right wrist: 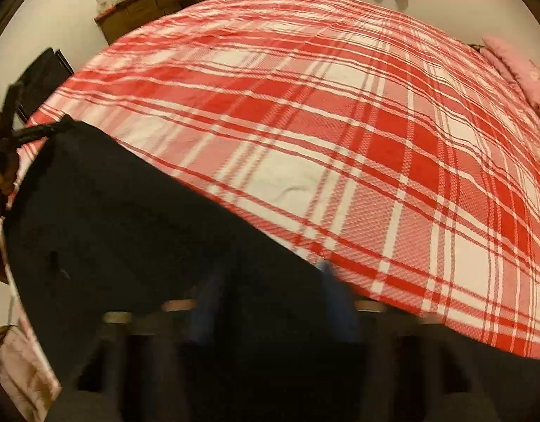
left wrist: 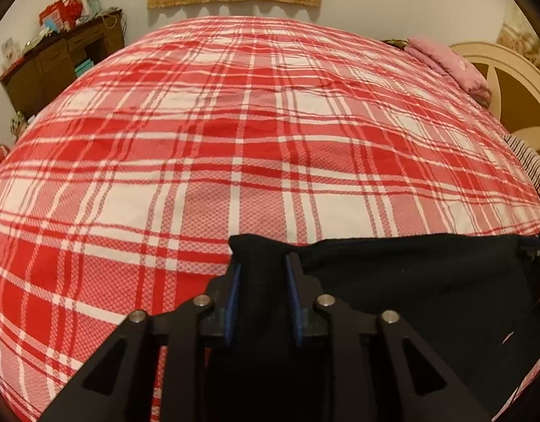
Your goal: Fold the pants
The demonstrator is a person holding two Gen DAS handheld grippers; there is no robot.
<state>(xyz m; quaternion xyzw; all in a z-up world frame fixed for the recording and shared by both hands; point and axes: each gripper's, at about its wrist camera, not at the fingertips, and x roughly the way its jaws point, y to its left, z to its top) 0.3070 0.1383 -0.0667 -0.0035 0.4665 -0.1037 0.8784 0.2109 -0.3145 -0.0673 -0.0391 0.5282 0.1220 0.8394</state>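
The black pants [left wrist: 410, 281] hang stretched between my two grippers above the near edge of the bed. My left gripper [left wrist: 263, 263] is shut on one corner of the pants, the cloth pinched between its blue pads [left wrist: 235, 292]. In the right wrist view the pants [right wrist: 111, 211] fill the lower left. My right gripper [right wrist: 266, 281] is blurred; black cloth lies between its blue pads [right wrist: 331, 281], so it is shut on the pants. The left gripper [right wrist: 34, 132] shows at the far left there, holding the other corner.
The bed is covered by a red and white plaid sheet [left wrist: 252, 123]. A pink pillow [left wrist: 445, 63] lies at the far right by the cream headboard [left wrist: 509, 81]. A brown cabinet [left wrist: 59, 59] with clutter stands at the far left. Striped cloth [left wrist: 530, 165] sits at the right edge.
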